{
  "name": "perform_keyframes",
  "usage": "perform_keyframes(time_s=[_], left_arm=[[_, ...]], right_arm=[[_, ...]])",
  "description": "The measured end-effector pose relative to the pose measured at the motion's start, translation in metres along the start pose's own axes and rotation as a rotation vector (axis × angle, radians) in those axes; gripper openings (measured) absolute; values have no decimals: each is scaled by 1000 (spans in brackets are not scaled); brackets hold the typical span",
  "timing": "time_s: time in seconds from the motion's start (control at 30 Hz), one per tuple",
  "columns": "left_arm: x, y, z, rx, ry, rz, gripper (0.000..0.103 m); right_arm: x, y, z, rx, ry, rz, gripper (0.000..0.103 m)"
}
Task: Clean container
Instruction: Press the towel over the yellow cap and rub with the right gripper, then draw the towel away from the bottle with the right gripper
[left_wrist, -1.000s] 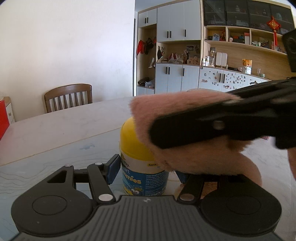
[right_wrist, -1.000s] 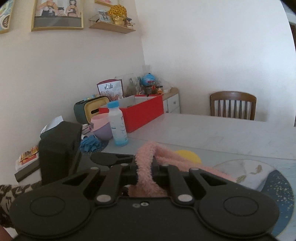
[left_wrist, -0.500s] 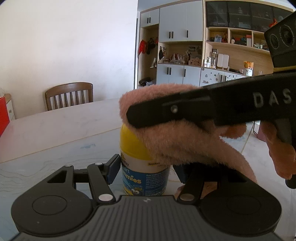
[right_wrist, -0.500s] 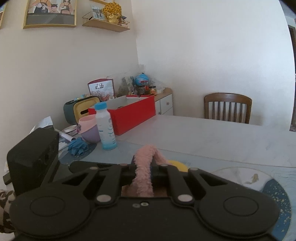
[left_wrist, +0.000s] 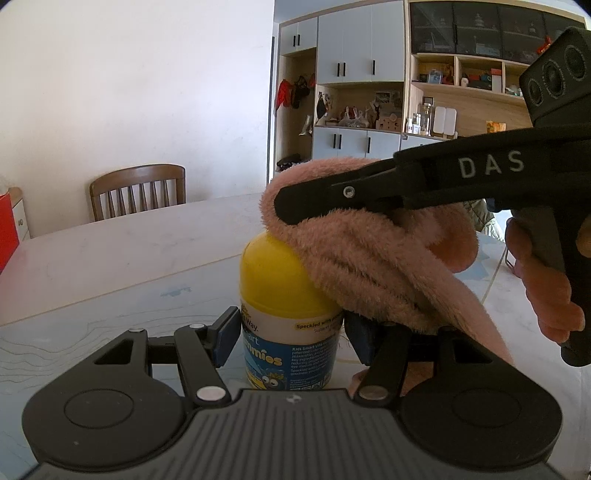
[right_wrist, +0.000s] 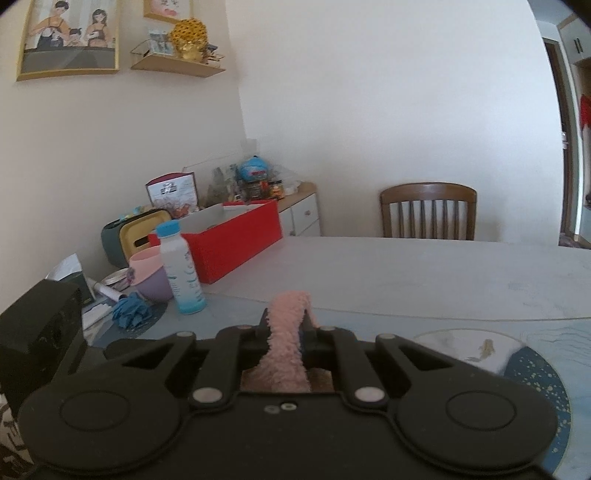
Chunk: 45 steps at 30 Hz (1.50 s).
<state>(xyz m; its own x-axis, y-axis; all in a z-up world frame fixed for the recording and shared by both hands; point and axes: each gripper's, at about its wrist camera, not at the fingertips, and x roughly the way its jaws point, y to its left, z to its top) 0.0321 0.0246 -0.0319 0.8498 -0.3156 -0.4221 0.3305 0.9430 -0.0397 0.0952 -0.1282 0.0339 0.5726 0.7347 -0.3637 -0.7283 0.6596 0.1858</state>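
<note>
my left tongs (left_wrist: 291, 332) clamp the upright container (left_wrist: 288, 314); right tongs (left_wrist: 295, 206), pinched on pink cloth (left_wrist: 369, 251), sit upper right, over its cap.

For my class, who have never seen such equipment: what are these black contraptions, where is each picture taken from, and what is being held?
They are hand-held two-finger grippers, each with a camera looking along its fingers. In the left camera's picture, the left gripper clamps a yellow-capped vitamin bottle with a blue label standing on the pale marble-patterned table. The right gripper, held by a hand, presses a fluffy pink cloth on the cap. The right camera's picture shows that cloth pinched between its fingers, and beyond them a red box and a white bottle with a blue cap.
</note>
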Motion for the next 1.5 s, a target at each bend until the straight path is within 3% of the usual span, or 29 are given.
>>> perform_keyframes(time_s=[0.2, 0.33, 0.43, 0.77, 1.3, 1.5], left_arm=[[0, 0, 0, -1, 0, 0, 61], [0, -1, 0, 0, 0, 0, 61], [0, 0, 0, -1, 1, 0, 61], [0, -1, 0, 0, 1, 2, 61], [1, -4, -1, 4, 1, 0, 61], [2, -4, -1, 6, 1, 0, 61]], right_arm=[[2, -12, 0, 38, -11, -54, 14], [2, -26, -3, 119, -19, -38, 14], [0, -36, -7, 167, -35, -79, 15], [6, -56, -32, 277, 33, -89, 14], [19, -55, -62, 241, 196, -86, 14], [4, -49, -61, 125, 202, -177, 14]])
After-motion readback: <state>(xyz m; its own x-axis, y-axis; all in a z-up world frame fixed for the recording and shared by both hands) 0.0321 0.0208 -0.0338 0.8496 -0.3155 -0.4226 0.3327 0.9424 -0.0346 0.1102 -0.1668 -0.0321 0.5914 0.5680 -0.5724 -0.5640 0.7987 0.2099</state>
